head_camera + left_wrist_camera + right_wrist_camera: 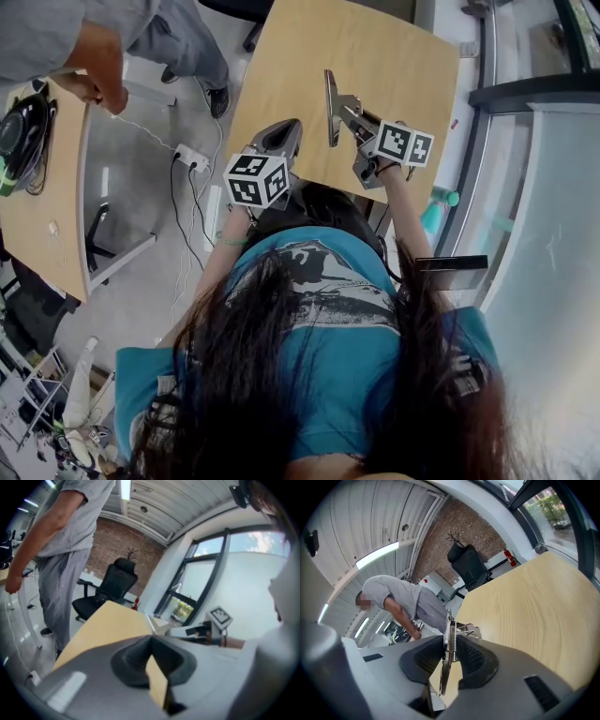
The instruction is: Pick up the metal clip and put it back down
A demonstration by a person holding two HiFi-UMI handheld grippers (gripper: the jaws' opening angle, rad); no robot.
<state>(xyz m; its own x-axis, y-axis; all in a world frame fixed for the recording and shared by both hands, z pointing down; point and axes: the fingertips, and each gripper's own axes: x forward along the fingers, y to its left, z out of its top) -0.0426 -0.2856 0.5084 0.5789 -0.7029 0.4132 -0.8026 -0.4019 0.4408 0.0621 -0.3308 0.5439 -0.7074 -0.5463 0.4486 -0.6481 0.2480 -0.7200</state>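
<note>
Metal clip (332,105) stands on edge, pinched between the jaws of our right gripper (351,112), over the wooden table (375,52). Our left gripper (279,139) hovers just beside it at the near table edge, its jaws drawn together on nothing.

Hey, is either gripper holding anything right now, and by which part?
The right gripper grips the metal clip edge-on, its pads on the clip's sprung middle. The left gripper holds nothing.
</note>
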